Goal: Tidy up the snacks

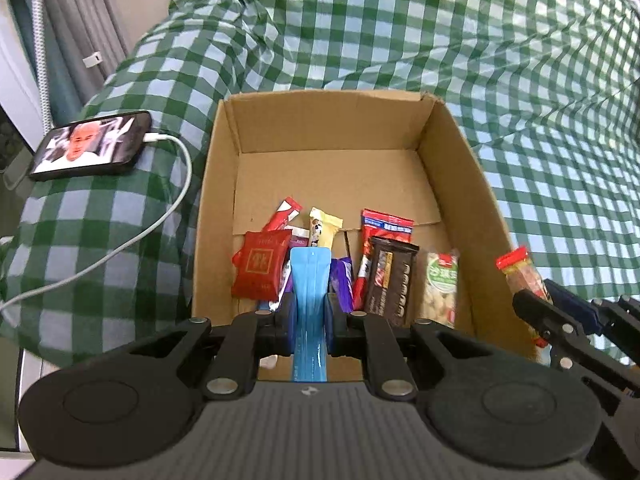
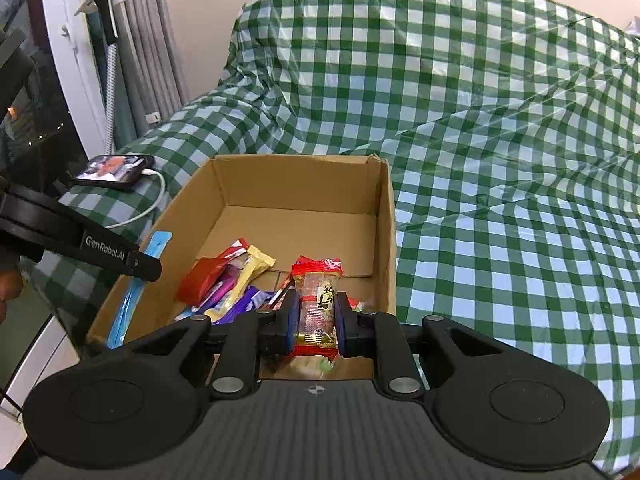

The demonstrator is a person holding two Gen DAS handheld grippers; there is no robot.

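Both tongs are loaded right now. The left tongs (image 1: 310, 312) are clamped on a long blue sachet (image 1: 310, 280), and the right tongs (image 2: 317, 320) are clamped on a clear snack pack with red ends (image 2: 318, 304). Neither pair has any slack; the pads press the wrappers from both sides.

The thing that matters is where each packet sits relative to the cardboard box (image 1: 452, 152). The blue sachet's long axis runs straight out along the left tongs, pointing into the box, with its tip over the near pile of snacks. From the right wrist view, though, that sachet looks closer to the box's near-left wall, so I'd say it's around the rim, not deep inside. The red-ended pack also lies lengthwise along its tongs, hanging over the box's near-right part; in the left view it shows up just outside the right wall, so hard to say if it's fully over the opening yet.

Inside, everything's bunched at the near end: red square packet (image 1: 262, 268), yellow bar (image 1: 322, 226), dark chocolate pack (image 1: 392, 280), a pale-green nut bag (image 1: 440, 288). The far half of the box floor is bare cardboard, so there's lots of room to drop stuff further in.

Watch-outs, as I see it: the box walls are tall, so both packets need to clear the rim, and the two tongs are near each other. The box sits on a bed with a green checked cover (image 2: 500, 120), soft footing, with a phone (image 1: 90, 146) on its charging cable off to the left, well clear.
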